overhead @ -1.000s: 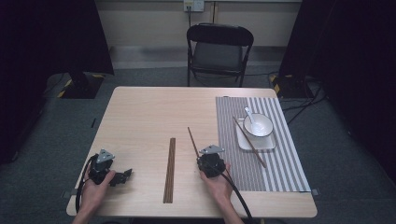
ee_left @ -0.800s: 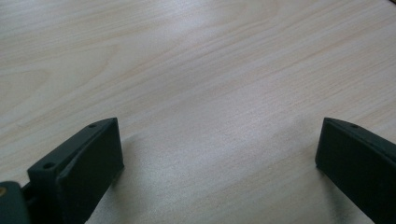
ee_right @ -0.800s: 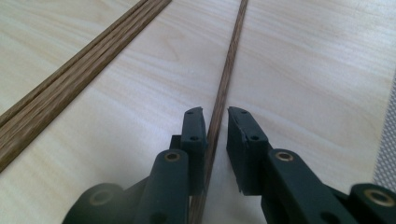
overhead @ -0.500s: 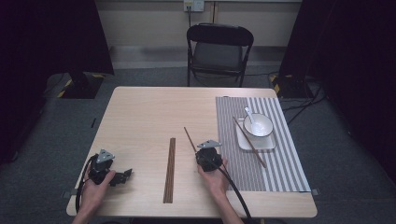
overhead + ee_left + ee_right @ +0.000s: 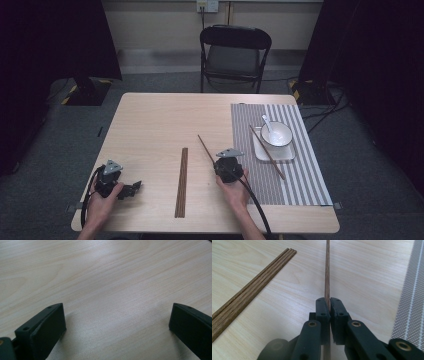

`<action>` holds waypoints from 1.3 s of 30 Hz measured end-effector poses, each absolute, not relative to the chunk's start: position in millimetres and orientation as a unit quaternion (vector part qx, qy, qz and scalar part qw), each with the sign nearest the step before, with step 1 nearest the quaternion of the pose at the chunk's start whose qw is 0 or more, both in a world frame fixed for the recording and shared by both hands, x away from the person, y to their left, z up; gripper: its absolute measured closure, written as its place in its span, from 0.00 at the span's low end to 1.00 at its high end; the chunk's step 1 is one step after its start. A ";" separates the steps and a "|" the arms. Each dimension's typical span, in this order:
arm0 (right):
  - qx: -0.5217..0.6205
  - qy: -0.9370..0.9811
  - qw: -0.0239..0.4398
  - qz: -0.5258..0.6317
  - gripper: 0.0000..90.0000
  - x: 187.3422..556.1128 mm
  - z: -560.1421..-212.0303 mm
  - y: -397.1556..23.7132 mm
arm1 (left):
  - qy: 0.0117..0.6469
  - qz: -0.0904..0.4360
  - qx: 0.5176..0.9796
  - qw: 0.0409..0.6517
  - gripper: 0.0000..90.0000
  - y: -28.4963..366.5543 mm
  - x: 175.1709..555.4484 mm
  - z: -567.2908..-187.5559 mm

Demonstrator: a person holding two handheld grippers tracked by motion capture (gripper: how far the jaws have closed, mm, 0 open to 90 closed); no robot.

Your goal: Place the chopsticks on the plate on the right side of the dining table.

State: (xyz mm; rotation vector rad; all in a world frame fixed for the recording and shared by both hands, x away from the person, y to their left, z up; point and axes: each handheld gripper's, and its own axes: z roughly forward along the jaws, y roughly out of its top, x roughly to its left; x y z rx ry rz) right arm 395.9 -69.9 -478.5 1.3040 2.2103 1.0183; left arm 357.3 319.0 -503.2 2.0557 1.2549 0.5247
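Chopstick (image 5: 327, 270), a slim round stick of dark brown wood, is pinched between the two black jaws of the right gripper (image 5: 329, 305), which have just been closing on it; in the high view it (image 5: 206, 150) slants up and away from that gripper (image 5: 225, 159), just right of the bundle of chopsticks (image 5: 182, 181). That bundle, several matching grained sticks laid tight side by side, lies straight on the pale, smooth wood-grain table (image 5: 150, 130). Farther right of the bundle lies a grey-and-white striped woven placemat (image 5: 295, 185), carrying a square white plate (image 5: 261, 152) with a round white bowl (image 5: 276, 134), a white spoon (image 5: 266, 121) in it, and another chopstick (image 5: 267, 146) resting slantwise across the plate. Well left of the bundle, the left gripper (image 5: 131, 188) lies low on the table, its blocky matte jaws standing wide apart over bare wood (image 5: 117, 300) with nothing between them
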 end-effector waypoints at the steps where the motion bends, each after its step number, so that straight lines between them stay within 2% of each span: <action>1: 0.465 0.785 0.190 0.364 0.96 395.8 -477.7 -72.2 | 0.480 0.201 0.787 0.332 0.00 319.0 357.3 -503.2; 8: 0.476 0.774 0.184 0.373 0.96 395.0 -472.3 -86.3 | 0.480 0.201 0.787 0.332 0.00 319.0 357.3 -503.2; 39: 0.522 0.744 0.235 0.344 0.96 396.7 -453.8 -174.8 | 0.480 0.201 0.787 0.332 0.00 319.0 357.3 -503.3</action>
